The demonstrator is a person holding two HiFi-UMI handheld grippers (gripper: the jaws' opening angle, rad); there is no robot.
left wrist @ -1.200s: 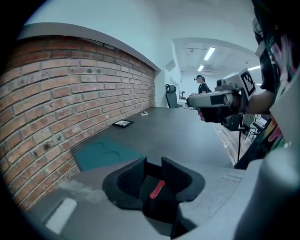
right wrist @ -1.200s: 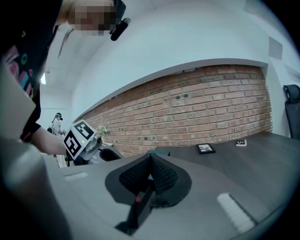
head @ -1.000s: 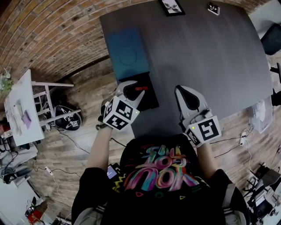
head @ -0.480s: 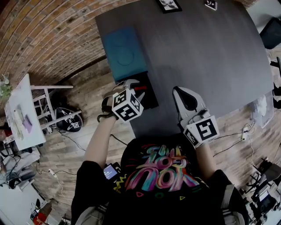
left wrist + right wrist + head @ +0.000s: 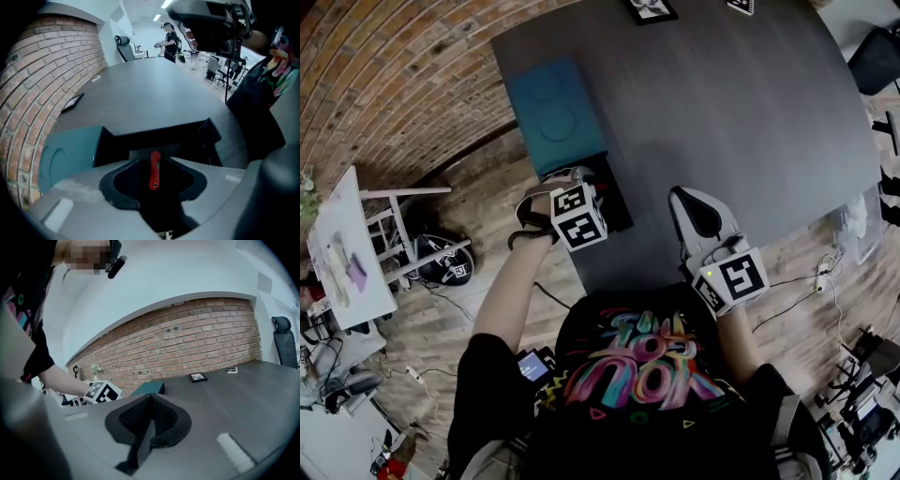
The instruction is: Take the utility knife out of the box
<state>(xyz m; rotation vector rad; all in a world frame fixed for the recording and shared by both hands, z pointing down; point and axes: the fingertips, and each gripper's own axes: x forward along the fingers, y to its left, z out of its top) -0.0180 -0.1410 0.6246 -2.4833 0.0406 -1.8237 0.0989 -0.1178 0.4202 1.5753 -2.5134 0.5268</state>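
A red utility knife [image 5: 154, 169] lies in the open black box [image 5: 187, 133] at the table's near left corner. My left gripper [image 5: 579, 178] points steeply down over the box [image 5: 619, 211]. Its jaws have just been opening and stand wide. The knife shows in the gap below them, and the pads are not touching it. In the left gripper view, the fingertips [image 5: 136, 164] flank the knife's lower end. My right gripper [image 5: 682, 199] hovers over the dark table near its front edge, with its jaws [image 5: 150, 397] pressed together on nothing.
The teal box lid [image 5: 555, 112] lies on the table just beyond the box. A small framed card [image 5: 649, 9] and a marker tag [image 5: 741, 6] sit at the far edge. A brick wall runs along the left. An office chair [image 5: 872, 56] stands at the right.
My left gripper has sunk toward the box and rolled, so its marker cube now covers most of the jaws in the head view. The right gripper has stayed put.
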